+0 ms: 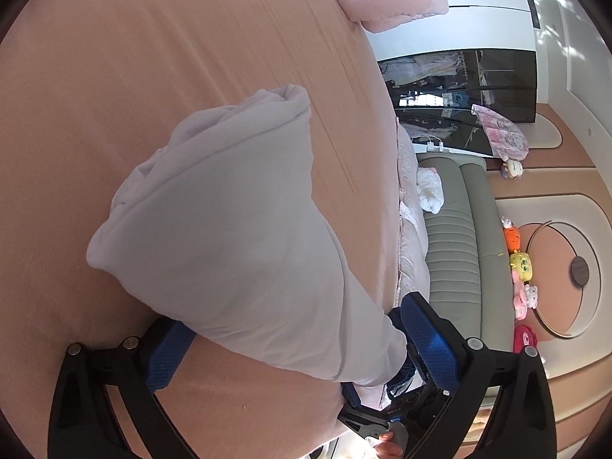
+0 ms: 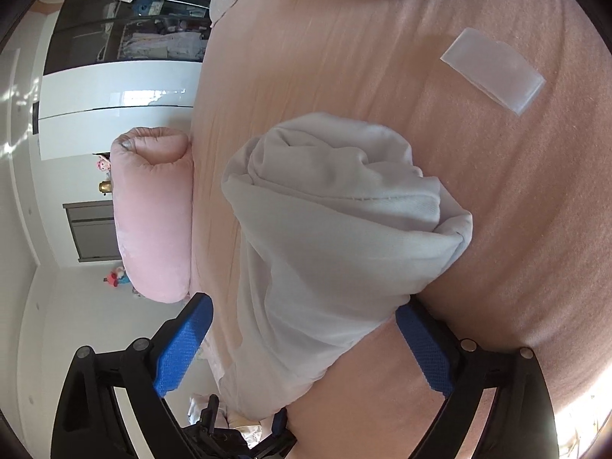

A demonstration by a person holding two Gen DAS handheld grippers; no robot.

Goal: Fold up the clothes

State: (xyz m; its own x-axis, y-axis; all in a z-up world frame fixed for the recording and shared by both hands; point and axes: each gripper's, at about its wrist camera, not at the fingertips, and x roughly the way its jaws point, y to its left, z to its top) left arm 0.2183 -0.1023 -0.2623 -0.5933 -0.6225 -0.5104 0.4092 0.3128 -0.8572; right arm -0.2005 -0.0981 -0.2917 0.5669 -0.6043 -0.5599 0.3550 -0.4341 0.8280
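Note:
A pale grey-white garment (image 1: 229, 229), folded into a thick bundle, lies on the peach bed sheet (image 1: 134, 76). My left gripper (image 1: 298, 348) stands wide open around its near end. One blue pad (image 1: 168, 355) is partly tucked behind the cloth, and the other is beside its edge. In the right wrist view the same bundle (image 2: 336, 229) shows its layered, rolled end. My right gripper (image 2: 306, 344) is open astride the other end, with its left pad (image 2: 183, 344) clear of the cloth. Each gripper shows at the bottom of the other's view.
A pink pillow (image 2: 153, 214) lies at the bed's edge. A clear plastic sheet (image 2: 493, 69) rests on the sheet beyond the bundle. Beside the bed are a grey padded bench (image 1: 451, 248), plush toys (image 1: 520, 264) and a dark glass wardrobe (image 1: 459, 95).

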